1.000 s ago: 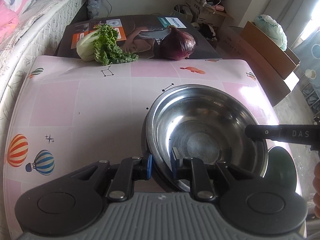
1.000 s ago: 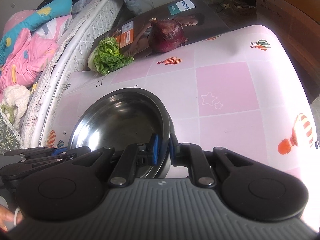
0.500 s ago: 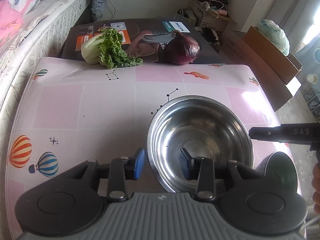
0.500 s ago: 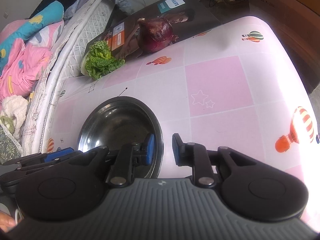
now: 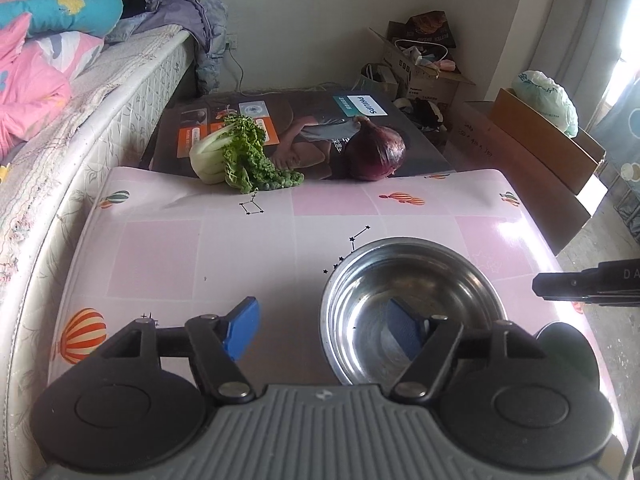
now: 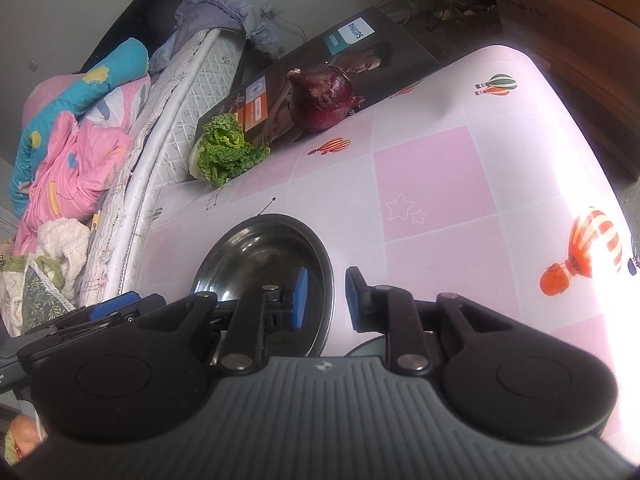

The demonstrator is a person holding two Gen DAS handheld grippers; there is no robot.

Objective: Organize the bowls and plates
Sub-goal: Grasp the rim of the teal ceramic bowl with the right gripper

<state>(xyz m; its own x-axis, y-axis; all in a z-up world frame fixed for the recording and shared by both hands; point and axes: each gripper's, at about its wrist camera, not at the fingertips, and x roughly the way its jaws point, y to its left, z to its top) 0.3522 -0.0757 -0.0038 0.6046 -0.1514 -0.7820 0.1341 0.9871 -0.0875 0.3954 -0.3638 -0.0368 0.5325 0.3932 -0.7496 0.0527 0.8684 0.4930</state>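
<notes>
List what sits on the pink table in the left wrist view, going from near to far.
Steel bowl → leafy greens and red onion, side by side at the pink table's far edge, greens to the left.

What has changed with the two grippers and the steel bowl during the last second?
Both grippers let go of the steel bowl. The left gripper opened wide and drew back from its rim; the right gripper also opened, less wide, and now straddles the rim without clamping it. The bowl stays on the pink table. The lettuce and red onion did not move.
</notes>
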